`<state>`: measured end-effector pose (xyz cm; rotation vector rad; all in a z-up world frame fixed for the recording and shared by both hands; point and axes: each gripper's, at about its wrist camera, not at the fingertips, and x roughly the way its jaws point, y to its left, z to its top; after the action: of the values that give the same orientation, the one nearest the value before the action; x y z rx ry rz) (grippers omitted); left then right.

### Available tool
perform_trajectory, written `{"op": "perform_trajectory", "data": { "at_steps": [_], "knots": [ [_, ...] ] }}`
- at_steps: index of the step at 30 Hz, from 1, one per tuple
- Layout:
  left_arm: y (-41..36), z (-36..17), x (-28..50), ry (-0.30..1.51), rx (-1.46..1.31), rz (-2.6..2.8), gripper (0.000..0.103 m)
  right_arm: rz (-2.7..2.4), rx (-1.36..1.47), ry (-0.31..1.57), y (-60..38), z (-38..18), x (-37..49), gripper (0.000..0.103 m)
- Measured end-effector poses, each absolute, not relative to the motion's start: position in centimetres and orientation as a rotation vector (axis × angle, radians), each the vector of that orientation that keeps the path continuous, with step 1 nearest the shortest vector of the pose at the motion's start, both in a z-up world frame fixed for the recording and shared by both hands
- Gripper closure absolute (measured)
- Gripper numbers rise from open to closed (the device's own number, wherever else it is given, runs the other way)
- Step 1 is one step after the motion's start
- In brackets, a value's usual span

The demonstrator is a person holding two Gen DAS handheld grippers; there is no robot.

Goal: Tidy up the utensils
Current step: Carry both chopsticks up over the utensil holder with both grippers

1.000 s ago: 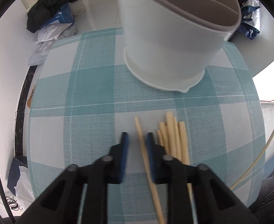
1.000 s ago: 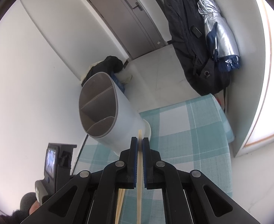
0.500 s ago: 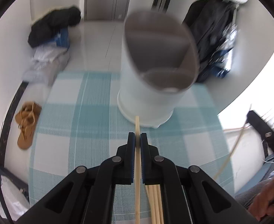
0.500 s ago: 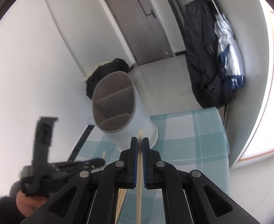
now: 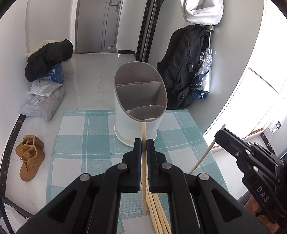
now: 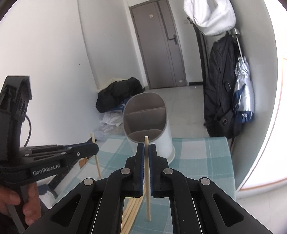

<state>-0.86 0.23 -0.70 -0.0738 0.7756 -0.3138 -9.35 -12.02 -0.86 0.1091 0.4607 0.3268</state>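
A white utensil holder with grey inner dividers stands at the far side of the teal checked tablecloth; it also shows in the right wrist view. My left gripper is shut on a wooden chopstick, held above the table in front of the holder. My right gripper is shut on another chopstick, also in the air. Several loose chopsticks lie on the cloth below both grippers.
The right gripper appears at the right of the left wrist view, the left gripper at the left of the right wrist view. On the floor lie brown boots, bags and dark clothing. A black backpack hangs by the wall.
My left gripper closed on a chopstick from the pile and lifted it well above the table. My right gripper rose and tilted up with its chopstick.
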Motion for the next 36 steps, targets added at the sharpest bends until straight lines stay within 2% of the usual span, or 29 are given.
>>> {"op": "perform_trajectory", "data": {
  "at_steps": [12, 19, 30, 36],
  "knots": [
    [0.3, 1.2, -0.7, 0.827, -0.068, -0.369, 0.102, 0.307, 0.095, 0.413, -11.4, 0.6, -10.0, 0.099],
    [0.3, 5.1, 0.3, 0.805, -0.078, -0.400, 0.102, 0.316, 0.146, 0.387, -12.3, 2.9, -9.9, 0.099],
    [0.0, 13.2, 5.1, 0.665, -0.063, -0.387, 0.102, 0.376, 0.103, 0.314, -12.1, 10.6, -3.7, 0.099],
    [0.0, 15.3, 9.6, 0.612, -0.052, -0.363, 0.102, 0.393, 0.076, 0.238, -11.6, 14.6, 0.8, 0.099]
  ]
}}
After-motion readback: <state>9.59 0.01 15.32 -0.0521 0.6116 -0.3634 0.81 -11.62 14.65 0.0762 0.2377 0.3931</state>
